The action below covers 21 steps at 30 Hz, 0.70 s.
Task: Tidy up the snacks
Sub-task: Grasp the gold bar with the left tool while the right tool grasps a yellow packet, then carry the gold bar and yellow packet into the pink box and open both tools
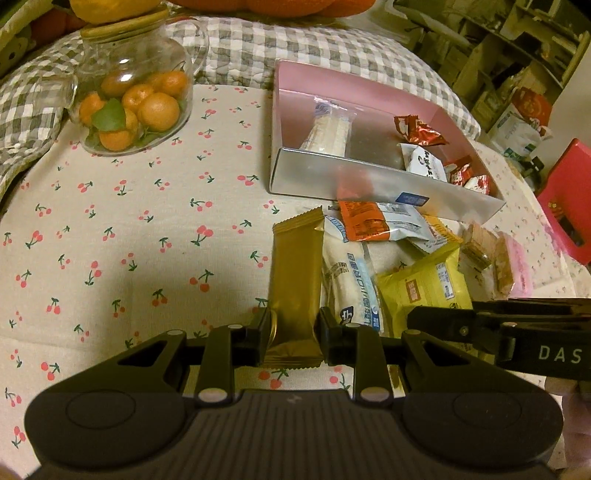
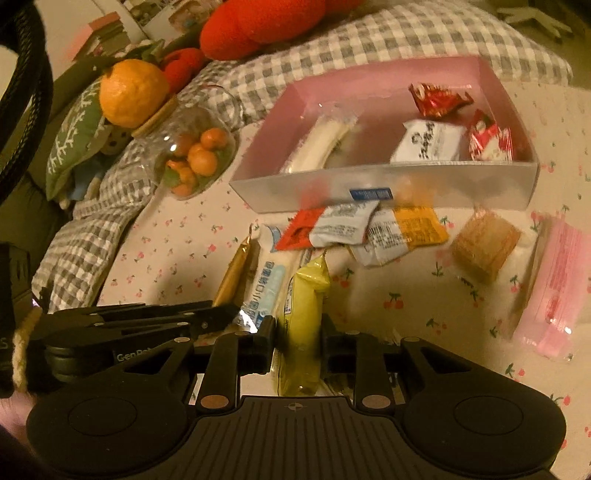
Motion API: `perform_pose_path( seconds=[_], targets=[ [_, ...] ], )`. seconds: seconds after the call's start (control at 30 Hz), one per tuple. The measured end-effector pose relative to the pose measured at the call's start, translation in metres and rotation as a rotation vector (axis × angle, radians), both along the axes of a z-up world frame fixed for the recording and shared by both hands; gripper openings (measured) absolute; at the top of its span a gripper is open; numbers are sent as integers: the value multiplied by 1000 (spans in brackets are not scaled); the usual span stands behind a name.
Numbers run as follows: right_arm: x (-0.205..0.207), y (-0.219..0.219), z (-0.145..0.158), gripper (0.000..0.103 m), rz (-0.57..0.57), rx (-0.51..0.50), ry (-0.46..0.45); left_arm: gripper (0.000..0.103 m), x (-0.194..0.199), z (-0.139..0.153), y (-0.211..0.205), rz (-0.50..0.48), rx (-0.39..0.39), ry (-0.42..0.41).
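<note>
My left gripper (image 1: 293, 332) is shut on a gold snack bar (image 1: 295, 273), held upright over the cherry-print cloth. My right gripper (image 2: 298, 332) is shut on a yellow snack packet (image 2: 303, 325), seen edge on; the packet also shows in the left wrist view (image 1: 424, 288). The pink box (image 1: 369, 181) (image 2: 384, 184) lies beyond both and holds a white wafer pack (image 2: 321, 144), a white packet (image 2: 430, 142) and red candies (image 2: 439, 98). Loose snacks lie in front of the box: a white-blue pack (image 2: 266, 284), orange-white packets (image 2: 343, 225), a wafer (image 2: 484, 247), a pink pack (image 2: 554, 291).
A glass jar of small oranges (image 1: 136, 107) (image 2: 195, 155) stands at the back left. A checked quilt (image 1: 236, 48) and red plush toys (image 2: 266, 26) lie behind. A red stool (image 1: 569, 199) stands off the right edge. The left gripper's body (image 2: 129, 325) lies close left of my right gripper.
</note>
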State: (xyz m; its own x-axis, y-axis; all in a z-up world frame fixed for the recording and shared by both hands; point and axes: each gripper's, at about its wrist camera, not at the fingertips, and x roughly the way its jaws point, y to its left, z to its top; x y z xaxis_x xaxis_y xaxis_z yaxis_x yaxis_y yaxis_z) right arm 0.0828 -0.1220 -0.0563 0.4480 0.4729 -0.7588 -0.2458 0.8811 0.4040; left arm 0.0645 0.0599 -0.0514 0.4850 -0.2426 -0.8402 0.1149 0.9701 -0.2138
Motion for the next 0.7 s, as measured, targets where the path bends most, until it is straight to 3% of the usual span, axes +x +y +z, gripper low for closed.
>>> perform_pose_path(
  seconds=[0.7],
  targets=[
    [15, -43, 42, 24, -154, 166, -62, 25, -5, 37, 10, 52, -65, -80]
  ],
)
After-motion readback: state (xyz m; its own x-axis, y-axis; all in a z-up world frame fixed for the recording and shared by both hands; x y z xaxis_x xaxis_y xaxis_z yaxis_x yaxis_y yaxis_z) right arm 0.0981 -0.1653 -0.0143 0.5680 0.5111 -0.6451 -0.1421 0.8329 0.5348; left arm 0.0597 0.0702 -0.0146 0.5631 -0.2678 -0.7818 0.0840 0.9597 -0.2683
